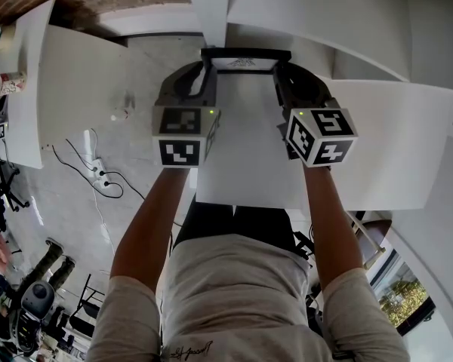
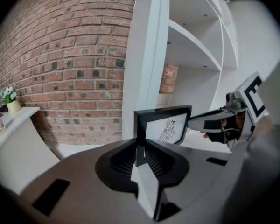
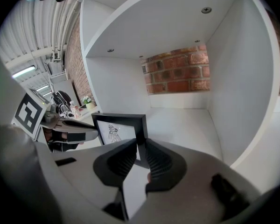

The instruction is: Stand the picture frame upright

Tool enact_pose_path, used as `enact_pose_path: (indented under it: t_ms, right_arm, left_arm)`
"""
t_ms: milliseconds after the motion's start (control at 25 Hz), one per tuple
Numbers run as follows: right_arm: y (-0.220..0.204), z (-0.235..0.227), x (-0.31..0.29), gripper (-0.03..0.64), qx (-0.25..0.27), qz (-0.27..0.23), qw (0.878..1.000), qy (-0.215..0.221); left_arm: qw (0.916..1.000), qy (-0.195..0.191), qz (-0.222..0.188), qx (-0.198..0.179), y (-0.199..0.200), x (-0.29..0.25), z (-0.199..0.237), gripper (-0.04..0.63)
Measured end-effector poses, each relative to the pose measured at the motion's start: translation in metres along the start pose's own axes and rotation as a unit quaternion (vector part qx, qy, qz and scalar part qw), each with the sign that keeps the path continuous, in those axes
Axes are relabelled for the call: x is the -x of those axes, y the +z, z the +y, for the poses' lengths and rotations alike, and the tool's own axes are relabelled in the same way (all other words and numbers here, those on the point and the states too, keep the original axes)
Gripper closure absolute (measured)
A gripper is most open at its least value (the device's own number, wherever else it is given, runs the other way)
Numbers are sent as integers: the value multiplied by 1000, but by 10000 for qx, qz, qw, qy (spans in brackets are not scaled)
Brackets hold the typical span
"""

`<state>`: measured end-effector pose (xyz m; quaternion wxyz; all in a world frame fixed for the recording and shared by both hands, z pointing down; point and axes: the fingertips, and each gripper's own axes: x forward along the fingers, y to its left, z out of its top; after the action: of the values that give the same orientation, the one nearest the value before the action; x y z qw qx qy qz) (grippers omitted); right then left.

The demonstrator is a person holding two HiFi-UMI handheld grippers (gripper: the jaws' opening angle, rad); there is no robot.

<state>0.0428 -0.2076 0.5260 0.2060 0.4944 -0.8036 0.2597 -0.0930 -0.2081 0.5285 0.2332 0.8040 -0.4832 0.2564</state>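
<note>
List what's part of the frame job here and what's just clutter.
Job:
- picture frame
- left gripper and right gripper, jaws shut on its side edges
- white shelf below it

Lying about:
- potted flowers on a ledge
- power strip and cables on the floor

Cannot see the lower edge of the picture frame (image 2: 164, 125) in either gripper view: covered near the camera by the body of the left gripper (image 2: 141, 148), and likewise by the right gripper (image 3: 140, 156). Cannot tell whether it touches the shelf (image 3: 186, 120). Too small to make out the dark line drawing inside. From the head view, frame sides tucked behind the fingers (image 1: 205, 74); face steeply foreshortened. Far left, small clutter on the bench (image 1: 26, 89), unreadable and cut off by the picture's edge.
</note>
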Motion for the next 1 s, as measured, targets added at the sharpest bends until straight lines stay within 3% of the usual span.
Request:
enact_pose_path:
  t_ms: [1000]
  right_arm:
    - [1,0,2,543,27,-62,10000,-43]
  left_arm:
    - [9999,85,-86,-99,0,1,0,521]
